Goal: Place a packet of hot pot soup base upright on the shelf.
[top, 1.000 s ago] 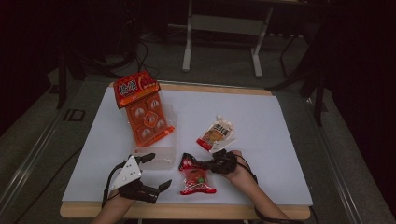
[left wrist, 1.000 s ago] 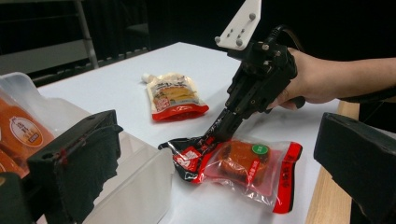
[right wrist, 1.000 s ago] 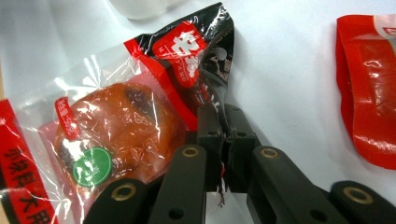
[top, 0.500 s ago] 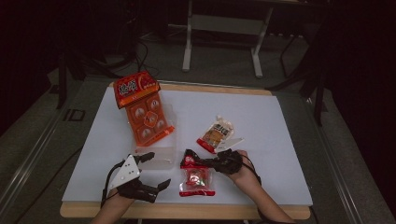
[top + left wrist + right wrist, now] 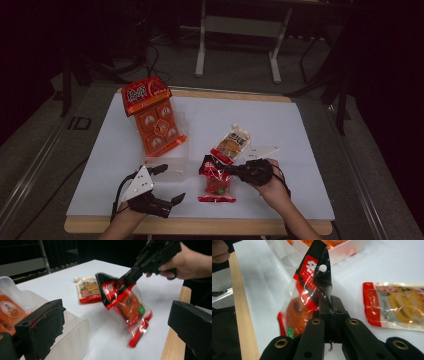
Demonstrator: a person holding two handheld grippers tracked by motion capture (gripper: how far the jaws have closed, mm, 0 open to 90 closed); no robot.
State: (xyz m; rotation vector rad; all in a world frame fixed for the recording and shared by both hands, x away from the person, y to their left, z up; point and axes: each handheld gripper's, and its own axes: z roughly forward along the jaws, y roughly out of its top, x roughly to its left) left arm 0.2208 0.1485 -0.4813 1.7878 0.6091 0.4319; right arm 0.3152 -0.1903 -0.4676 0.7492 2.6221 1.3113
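Observation:
A red and clear snack packet (image 5: 216, 182) (image 5: 127, 305) (image 5: 312, 285) hangs tilted, its lower end near the white table. My right gripper (image 5: 220, 169) (image 5: 125, 280) (image 5: 332, 311) is shut on the packet's black top corner and holds it raised. Left of it, near the front edge, my left gripper (image 5: 171, 184) stands open with nothing between its fingers (image 5: 42, 325). A yellow and white pouch (image 5: 231, 144) (image 5: 87, 290) (image 5: 397, 305) lies flat just behind the packet.
A clear plastic box (image 5: 167, 165) (image 5: 72, 340) (image 5: 287, 255) with orange packs (image 5: 160, 127) sits beside the left gripper, and a red pack (image 5: 145, 95) lies at its far end. The table's wooden edge (image 5: 200, 225) (image 5: 239, 302) runs along the front.
My right gripper has risen with the red packet, lifting its top end off the table so that it hangs tilted. The left gripper has stayed in place.

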